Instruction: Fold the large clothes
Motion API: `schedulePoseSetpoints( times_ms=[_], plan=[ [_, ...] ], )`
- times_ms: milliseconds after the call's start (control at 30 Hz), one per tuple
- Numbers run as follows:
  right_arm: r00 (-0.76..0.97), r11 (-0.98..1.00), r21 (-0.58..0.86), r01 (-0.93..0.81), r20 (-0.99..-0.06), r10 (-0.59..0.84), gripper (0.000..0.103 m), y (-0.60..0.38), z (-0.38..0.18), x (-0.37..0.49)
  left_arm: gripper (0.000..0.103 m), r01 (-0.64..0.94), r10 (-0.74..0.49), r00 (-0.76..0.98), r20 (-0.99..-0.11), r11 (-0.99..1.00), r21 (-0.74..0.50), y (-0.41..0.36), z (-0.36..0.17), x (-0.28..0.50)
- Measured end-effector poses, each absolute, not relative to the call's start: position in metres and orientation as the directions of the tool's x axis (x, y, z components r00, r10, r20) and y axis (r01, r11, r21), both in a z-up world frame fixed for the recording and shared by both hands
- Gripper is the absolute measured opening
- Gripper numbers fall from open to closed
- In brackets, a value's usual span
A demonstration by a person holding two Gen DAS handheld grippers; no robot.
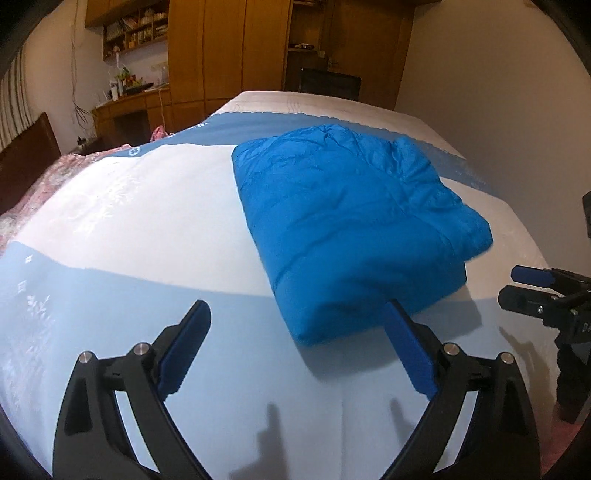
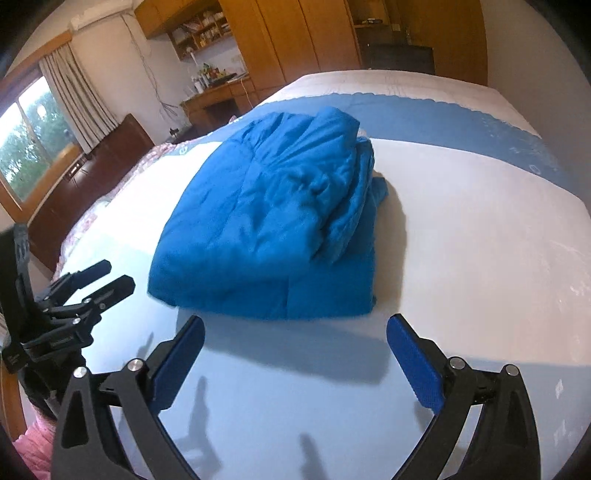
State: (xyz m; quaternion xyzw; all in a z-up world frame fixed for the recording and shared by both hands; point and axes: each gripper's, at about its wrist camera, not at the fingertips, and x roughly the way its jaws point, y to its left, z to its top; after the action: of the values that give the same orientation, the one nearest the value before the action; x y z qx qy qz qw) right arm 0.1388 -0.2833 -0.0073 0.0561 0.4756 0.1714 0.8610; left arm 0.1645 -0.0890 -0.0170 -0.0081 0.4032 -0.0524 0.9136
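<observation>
Blue folded jacket [image 1: 347, 225] ahead of spread left fingers [image 1: 406, 343], right fingers [image 2: 413, 365].

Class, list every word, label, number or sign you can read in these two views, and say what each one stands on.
None can be read in full.
"D": white lettering on the right gripper, cut off after that letter.
White lettering on the left gripper: too small and blurred.
Round emblem and white marks on the bedsheet: pattern, not readable text.
Spines on the bookshelf: too small.
</observation>
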Motion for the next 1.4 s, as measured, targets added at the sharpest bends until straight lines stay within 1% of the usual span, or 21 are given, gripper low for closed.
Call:
schedulePoseSetpoints(
  times_ms=[133, 233, 400, 600, 1400],
  plan=[
    [0.510, 0.954, 0.213, -0.211, -0.809, 0.293, 0.099, -0.279, -0.005, 0.115, 0.093, 0.072, -0.081, 0.687, -0.723, 0.996, -0.043, -0.093, -0.011, 0.145],
    [0.525, 0.958, 0.216, -0.190, -0.802, 0.284, 0.099, -0.280, -0.002, 0.101, 0.093, 0.064, -0.074, 0.691, -0.719, 0.997, -0.040, -0.094, -0.008, 0.140],
    [0.548, 0.969, 0.175, -0.172, -0.801, 0.242, 0.099, -0.281, 0.004, 0.102, 0.093, 0.057, -0.058, 0.702, -0.710, 0.998, -0.024, -0.096, -0.003, 0.128],
    [0.555, 0.972, 0.160, -0.173, -0.799, 0.230, 0.099, -0.278, 0.008, 0.093, 0.093, 0.052, -0.040, 0.711, -0.702, 0.999, -0.004, -0.097, 0.000, 0.117],
    [0.561, 0.975, 0.139, -0.174, -0.800, 0.214, 0.099, -0.275, 0.009, 0.089, 0.093, 0.043, -0.021, 0.720, -0.693, 0.999, 0.014, -0.097, 0.003, 0.104]
  ],
)
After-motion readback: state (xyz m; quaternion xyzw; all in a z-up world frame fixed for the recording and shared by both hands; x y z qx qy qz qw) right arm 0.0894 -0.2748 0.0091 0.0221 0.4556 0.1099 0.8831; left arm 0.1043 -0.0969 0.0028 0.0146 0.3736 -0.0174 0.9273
